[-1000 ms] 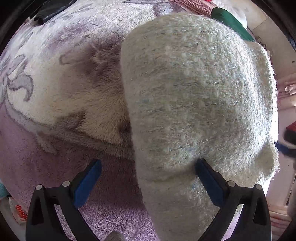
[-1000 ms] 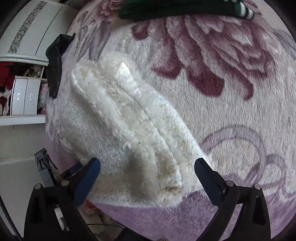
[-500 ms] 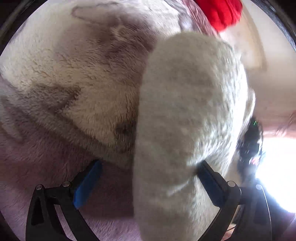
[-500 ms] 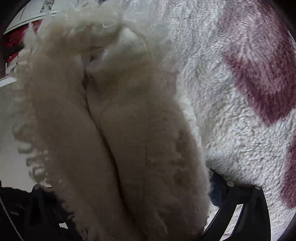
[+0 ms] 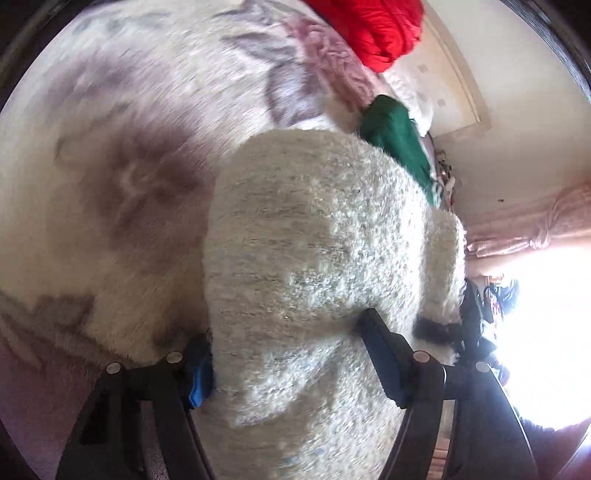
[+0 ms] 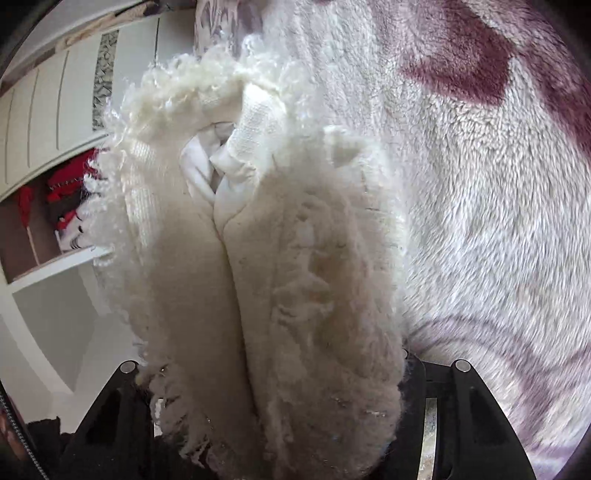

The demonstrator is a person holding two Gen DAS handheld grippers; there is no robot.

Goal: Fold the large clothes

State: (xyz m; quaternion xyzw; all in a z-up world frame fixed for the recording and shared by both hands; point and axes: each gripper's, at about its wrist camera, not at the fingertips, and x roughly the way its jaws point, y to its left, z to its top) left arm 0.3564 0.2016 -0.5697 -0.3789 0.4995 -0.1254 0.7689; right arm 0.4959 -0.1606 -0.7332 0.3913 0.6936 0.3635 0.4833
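A folded cream fuzzy sweater (image 5: 317,266) fills the middle of the left wrist view. My left gripper (image 5: 291,354) is shut on its near end, blue pads pressed into both sides. In the right wrist view the same sweater (image 6: 280,295) shows its folded layers and inner white lining, lifted off the bed. My right gripper (image 6: 273,398) is shut on the thick bundle; its fingertips are buried in the wool.
The bed is covered by a plush floral blanket (image 5: 110,166), purple and white, also seen in the right wrist view (image 6: 480,221). A green garment (image 5: 399,144) and a red one (image 5: 373,26) lie at the bed's far end. A white wardrobe (image 6: 48,122) stands beside the bed.
Both grippers have closed on the folded sweater, which was lying between open jaws a second ago. The bundle has been lifted off the blanket and both views have swung.
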